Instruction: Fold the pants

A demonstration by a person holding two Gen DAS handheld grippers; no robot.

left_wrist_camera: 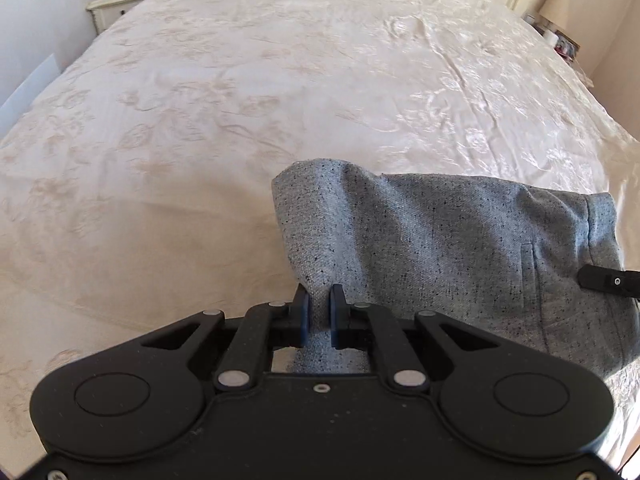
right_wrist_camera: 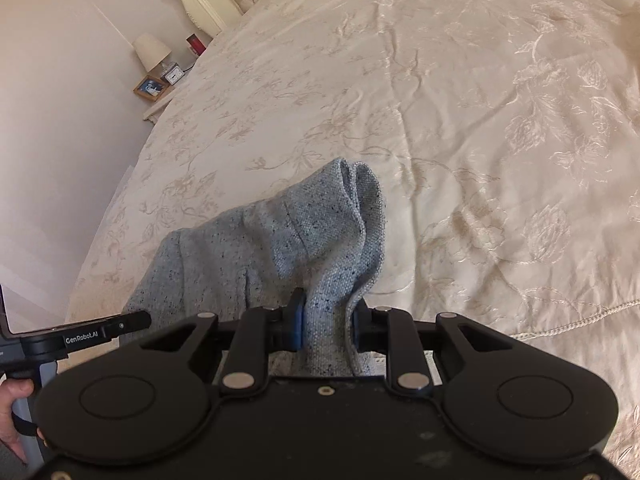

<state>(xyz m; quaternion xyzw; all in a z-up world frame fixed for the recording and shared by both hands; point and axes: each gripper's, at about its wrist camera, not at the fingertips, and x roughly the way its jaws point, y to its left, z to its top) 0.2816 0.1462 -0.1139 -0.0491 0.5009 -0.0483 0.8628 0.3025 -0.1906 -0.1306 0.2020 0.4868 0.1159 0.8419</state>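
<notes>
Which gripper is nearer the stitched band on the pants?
Right. The right gripper grips the pants beside the band; the left gripper pinches the opposite edge.

housing: my left gripper [left_wrist_camera: 319,312] and right gripper [right_wrist_camera: 327,322] are both matte black, each with two round lobes carrying a raised disc.
linkages: angled black arms, pinned with silver rivets.
pads: blue rubber on my fingers [left_wrist_camera: 303,312].
screws: one small silver screw centred on each body, more at the bottom corners.
marking: "GenRobot.AI" in white on my left gripper's side bar, seen from the right wrist.
dust: pale specks on the plastic.
</notes>
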